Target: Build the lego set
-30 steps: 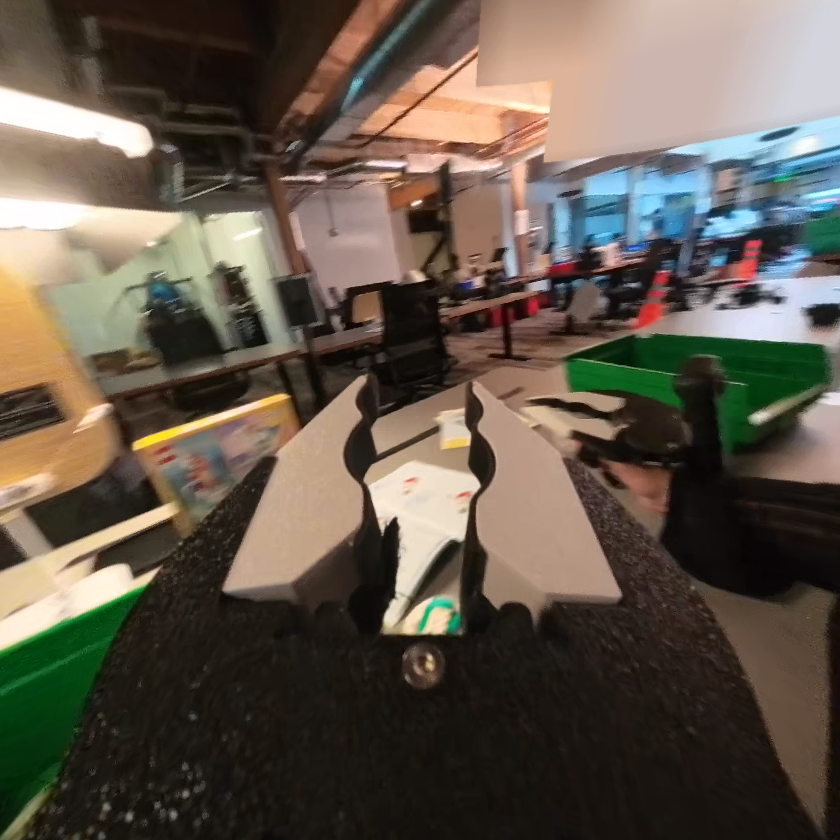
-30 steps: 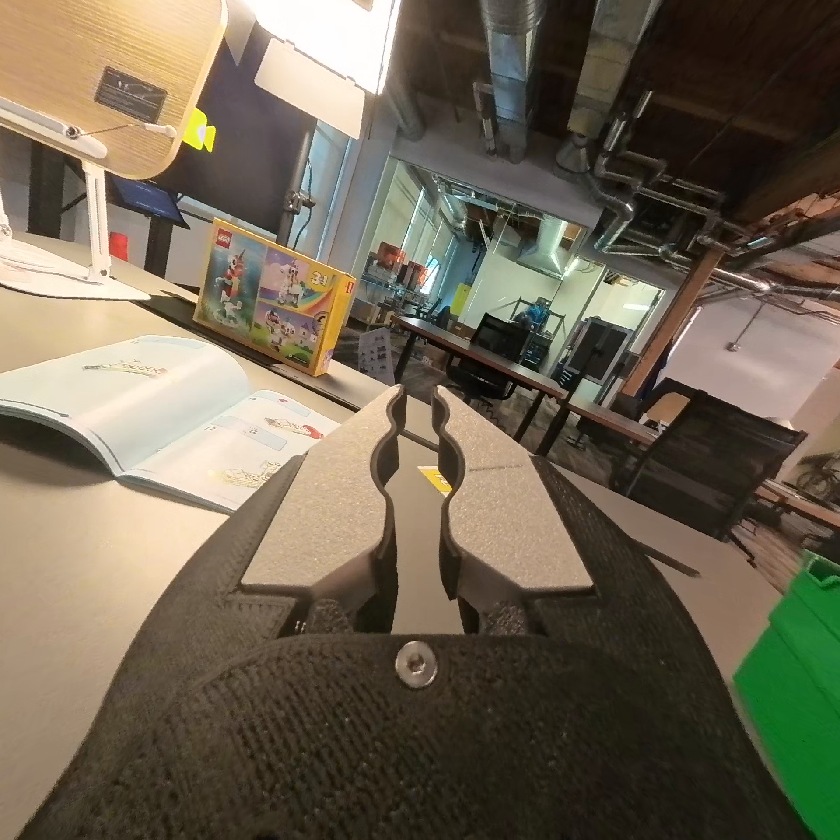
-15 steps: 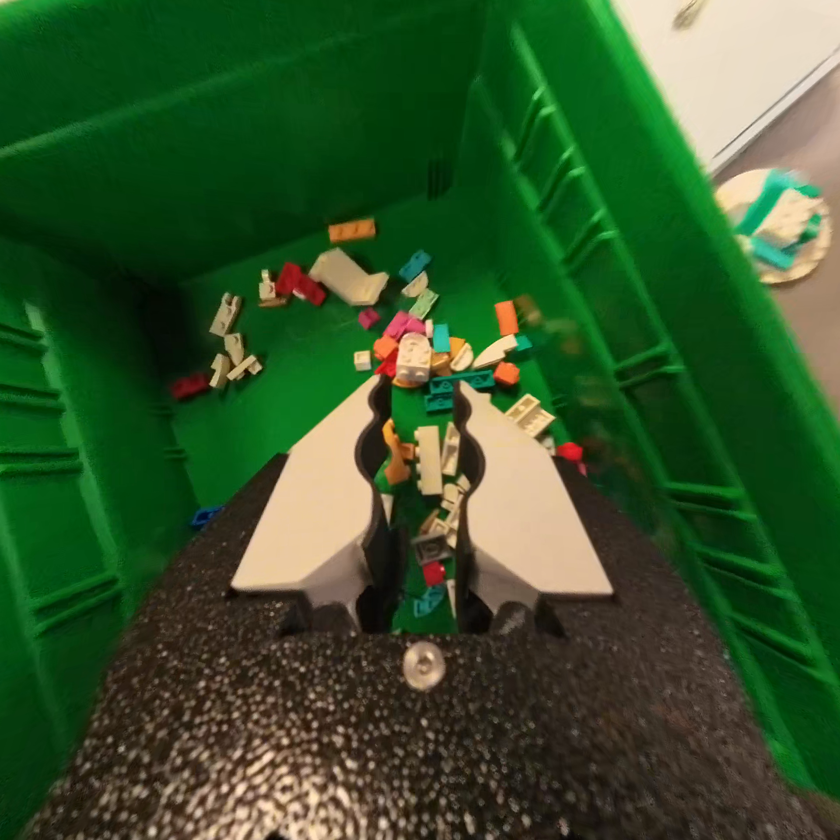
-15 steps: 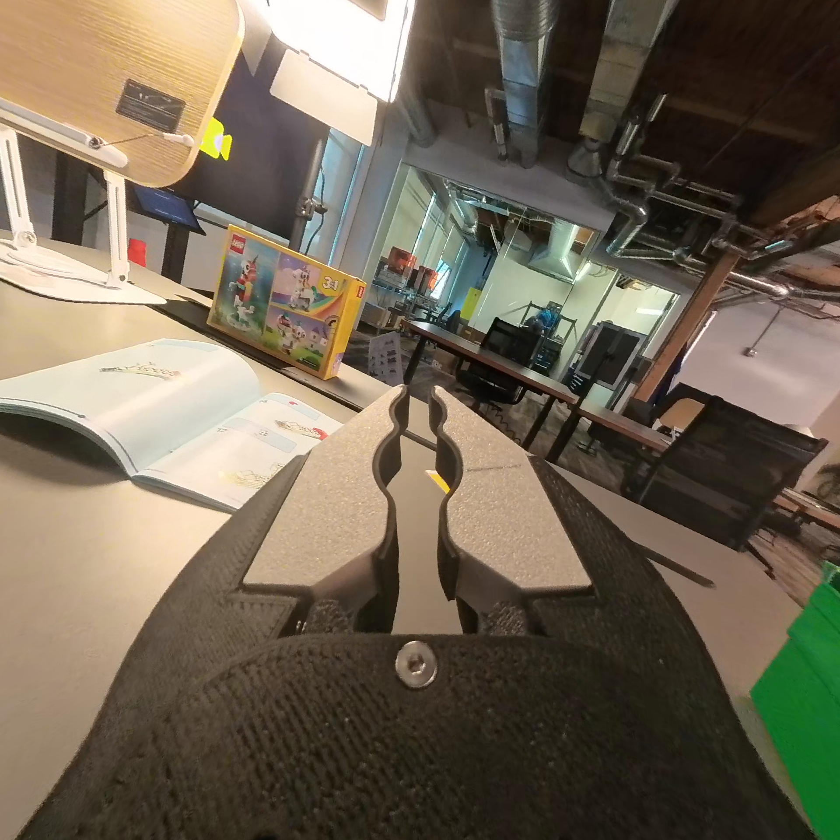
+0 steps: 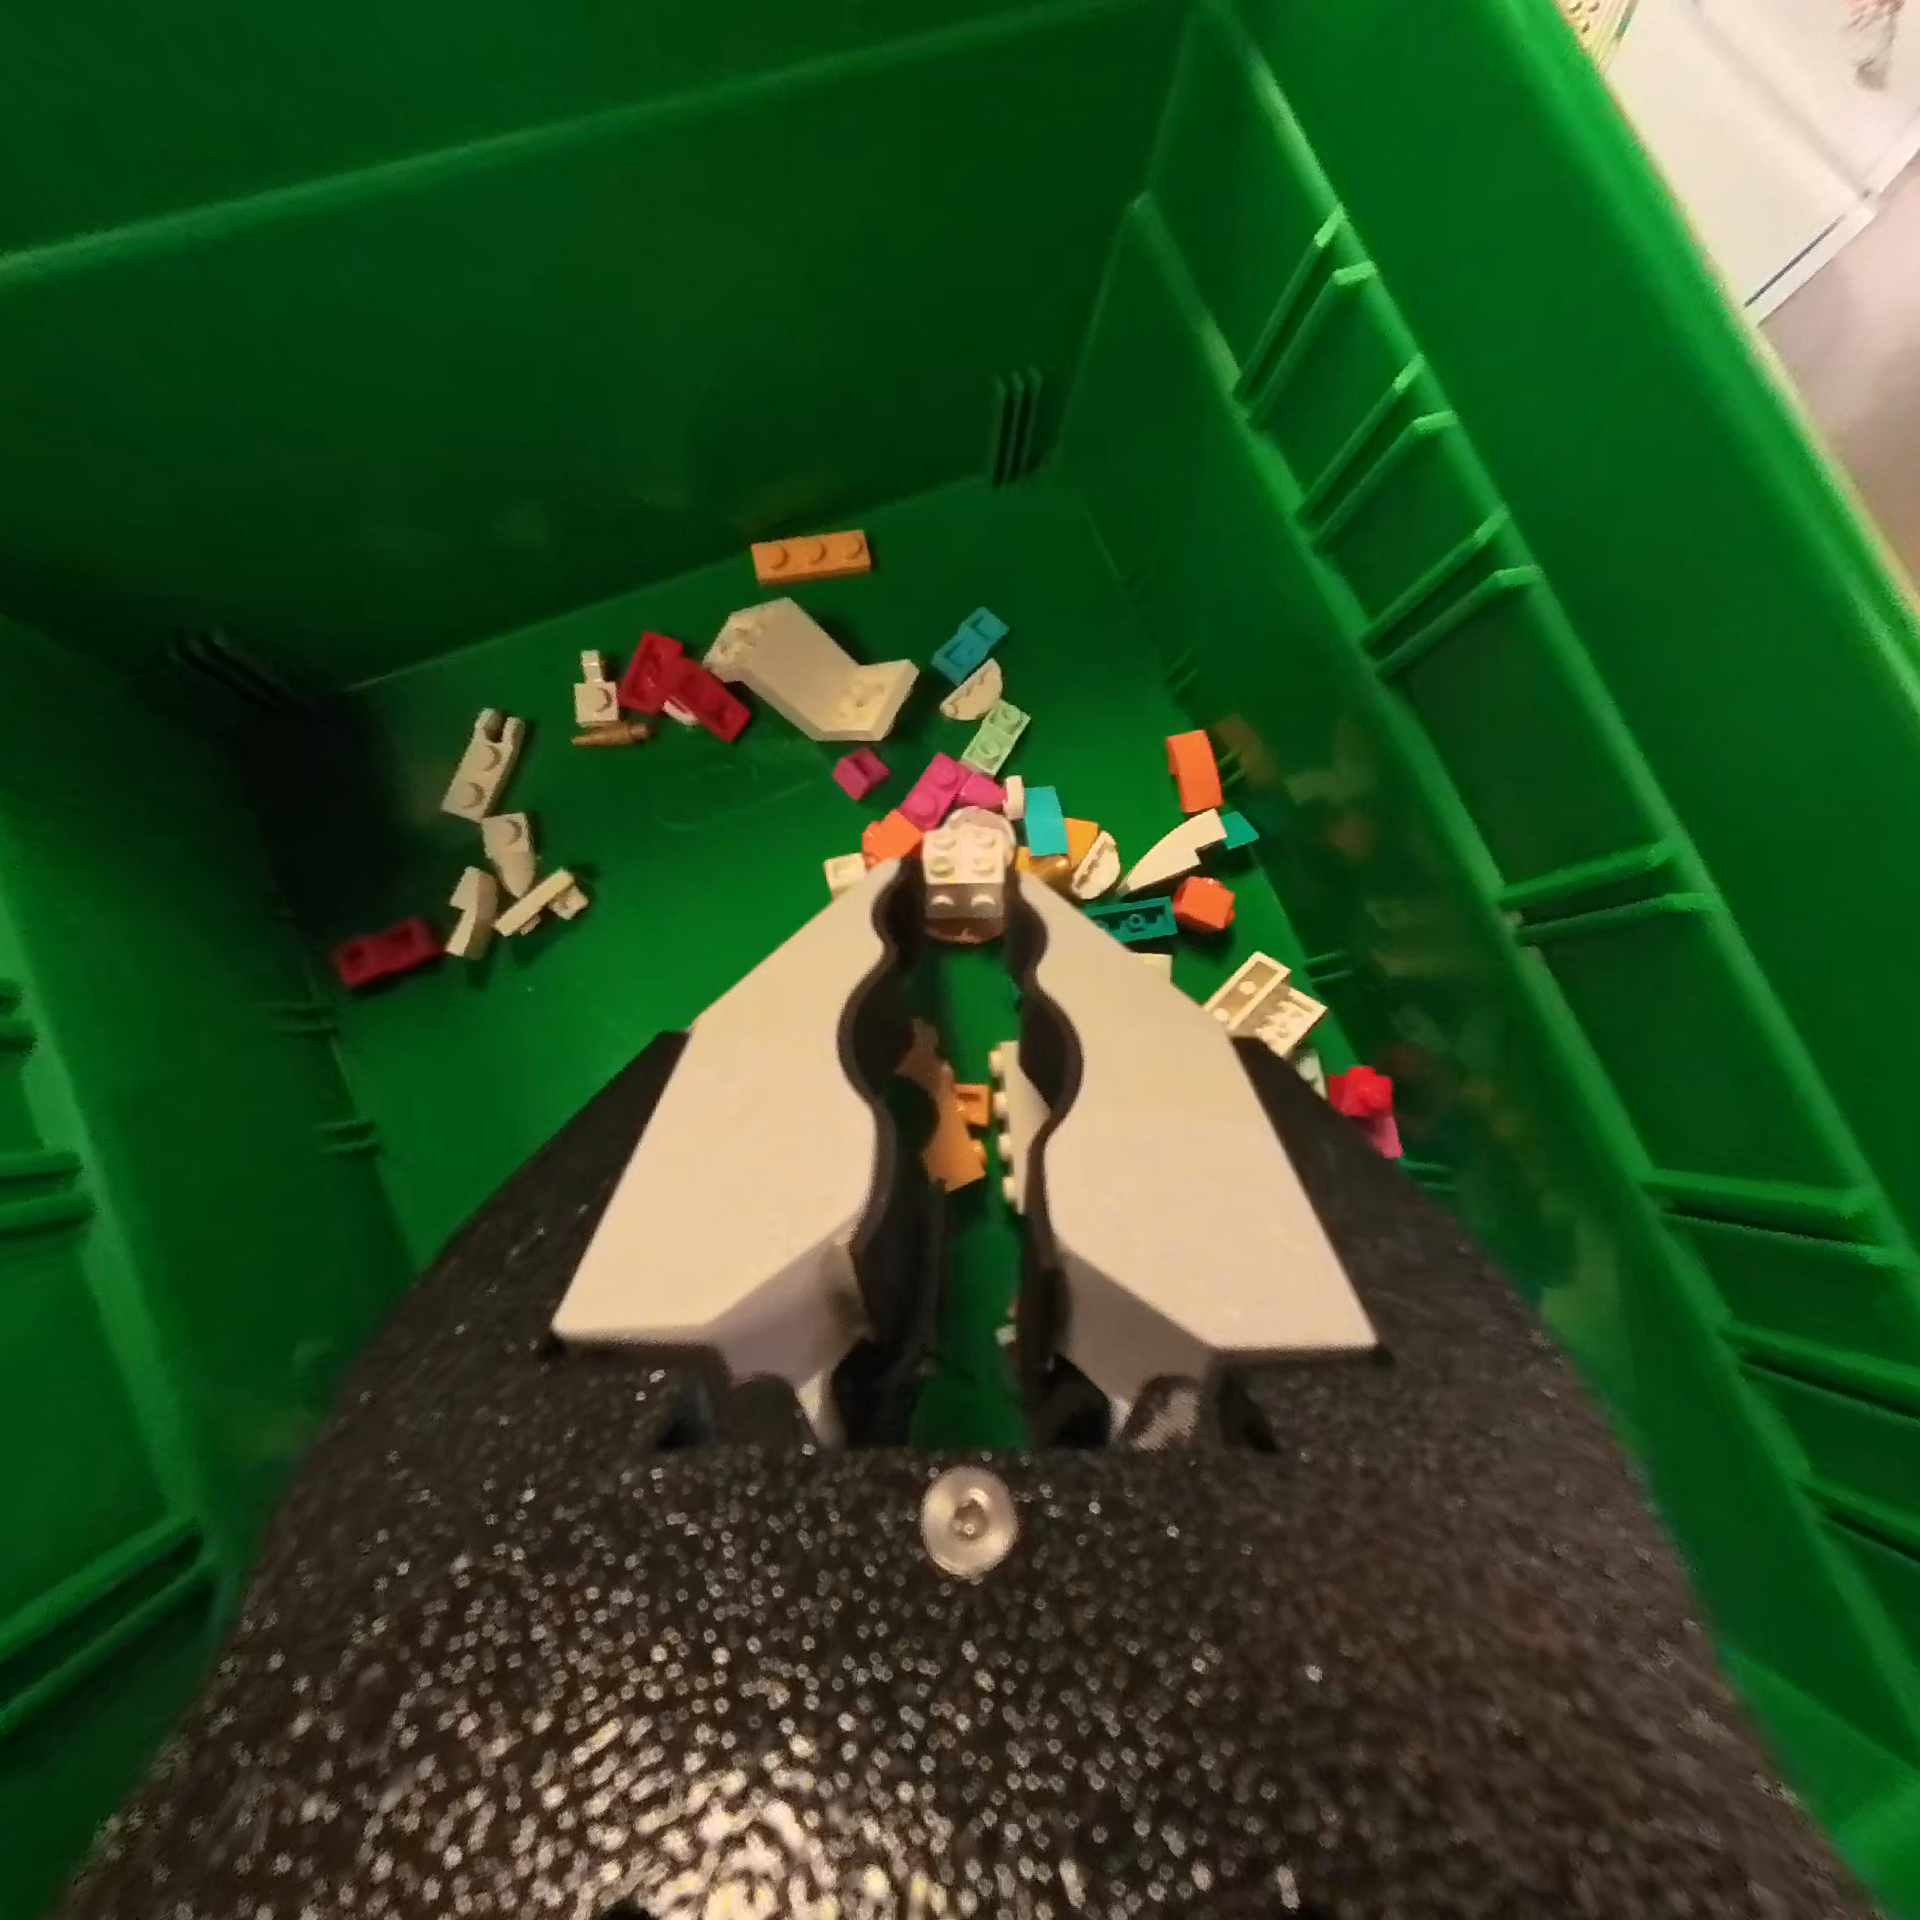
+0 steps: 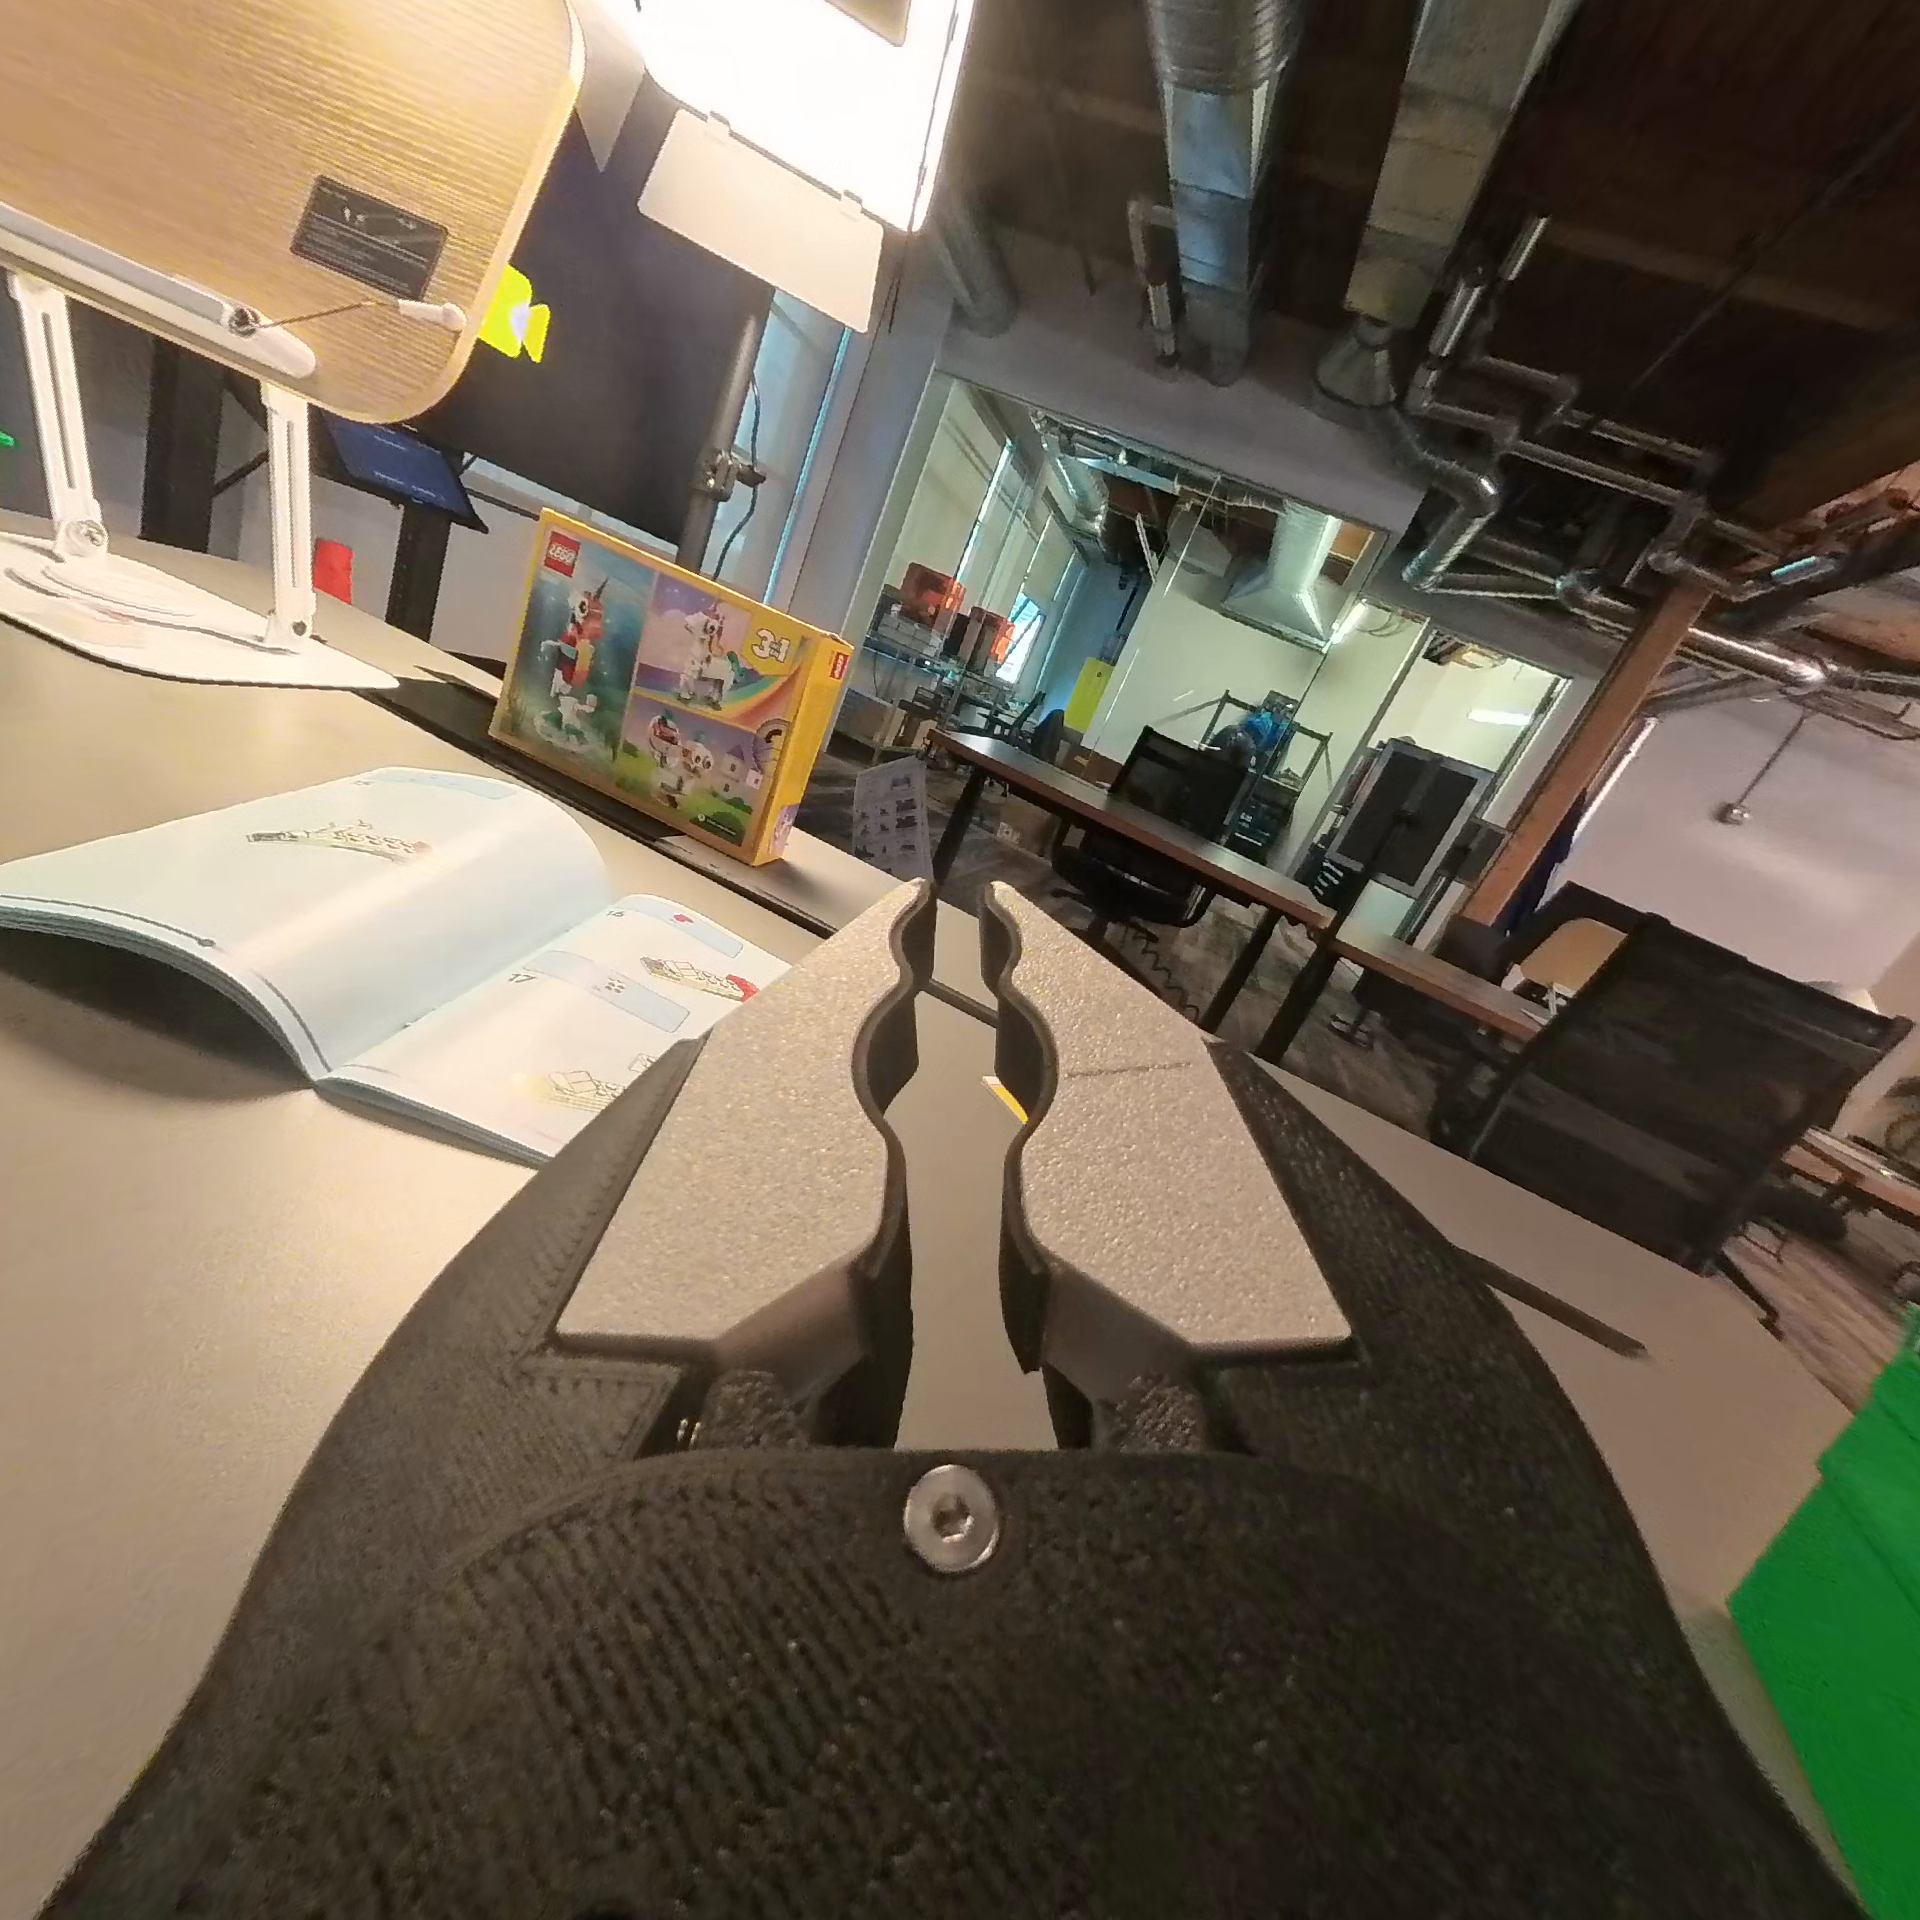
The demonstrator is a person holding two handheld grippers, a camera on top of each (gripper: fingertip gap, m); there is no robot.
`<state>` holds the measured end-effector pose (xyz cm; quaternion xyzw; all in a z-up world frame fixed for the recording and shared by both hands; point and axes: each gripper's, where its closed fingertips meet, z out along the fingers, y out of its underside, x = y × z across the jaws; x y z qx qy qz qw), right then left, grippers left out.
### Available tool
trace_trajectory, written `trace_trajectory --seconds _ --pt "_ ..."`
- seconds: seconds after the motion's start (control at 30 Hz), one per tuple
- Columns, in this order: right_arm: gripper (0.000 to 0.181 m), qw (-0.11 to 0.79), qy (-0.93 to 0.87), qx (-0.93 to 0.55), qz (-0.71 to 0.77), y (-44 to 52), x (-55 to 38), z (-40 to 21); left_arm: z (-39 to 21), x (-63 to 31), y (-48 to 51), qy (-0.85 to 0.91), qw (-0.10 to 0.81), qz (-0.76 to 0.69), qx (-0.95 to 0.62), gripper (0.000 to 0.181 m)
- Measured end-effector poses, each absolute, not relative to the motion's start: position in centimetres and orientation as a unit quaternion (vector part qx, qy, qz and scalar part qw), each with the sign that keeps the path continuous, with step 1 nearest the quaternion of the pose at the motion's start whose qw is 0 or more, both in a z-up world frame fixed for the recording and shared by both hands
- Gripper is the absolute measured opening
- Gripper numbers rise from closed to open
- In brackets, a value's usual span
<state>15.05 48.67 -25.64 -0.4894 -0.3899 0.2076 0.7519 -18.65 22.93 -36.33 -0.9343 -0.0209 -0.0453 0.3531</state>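
Observation:
My left gripper (image 5: 961,894) reaches down into a green bin (image 5: 623,343). Its fingertips are closed on a small white studded brick piece (image 5: 961,878) at the edge of a heap of loose coloured bricks (image 5: 1049,831). More bricks lie on the bin floor: a white angled piece (image 5: 810,686), red plates (image 5: 681,686), an orange plate (image 5: 810,558) and white bits (image 5: 499,842). My right gripper (image 6: 956,904) is low over the grey table (image 6: 187,1247), empty, with its jaws a narrow gap apart. An open instruction booklet (image 6: 364,914) and the yellow set box (image 6: 665,707) lie ahead to its left.
The bin's ribbed walls (image 5: 1455,727) close in on both sides of my left gripper. In the right wrist view a wooden board on a white stand (image 6: 208,187) is at the far left. A green bin corner (image 6: 1860,1558) is at the right. Desks and chairs (image 6: 1662,1070) stand beyond the table. One gripper's finger ends stand about 45 cm off the other's. The orange plate (image 5: 810,558) sits 7 cm or so from the ends of my left fingers.
My left gripper swung from above the table down into the bin, then moved forward onto the white piece and narrowed around it. My right gripper stayed almost still.

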Motion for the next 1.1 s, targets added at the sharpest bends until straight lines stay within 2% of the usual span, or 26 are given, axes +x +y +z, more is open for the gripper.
trace_trajectory --seconds 0.07,0.27,0.33,0.43,0.83,0.97,1.1 --pt "0.006 0.751 -0.392 -0.489 0.208 48.6 15.0 -25.7 -36.0 -18.7 22.9 -0.021 0.361 -0.047 -0.931 0.000" --pt "0.006 0.750 -0.395 -0.488 0.206 48.6 14.9 -25.7 -34.4 -19.0 22.8 -0.012 0.393 -0.024 -0.919 0.000" --pt "0.006 0.750 -0.397 -0.488 0.205 48.6 14.9 -25.8 -34.8 -19.3 22.7 -0.017 0.381 -0.020 -0.924 0.017" --pt "0.006 0.750 -0.397 -0.488 0.205 48.5 14.9 -25.8 -35.8 -19.3 22.8 -0.029 0.361 -0.046 -0.931 0.032" --pt "0.006 0.750 -0.400 -0.487 0.204 48.5 14.8 -25.8 -36.8 -19.4 23.0 0.000 0.357 -0.029 -0.934 0.014" --pt "0.006 0.750 -0.402 -0.486 0.202 48.4 14.7 -25.8 -33.7 -18.9 23.2 0.028 0.404 0.043 -0.913 0.015" --pt "0.006 0.750 -0.402 -0.487 0.199 48.5 14.7 -25.9 -25.9 -15.8 23.5 0.038 0.512 0.128 -0.849 0.014"
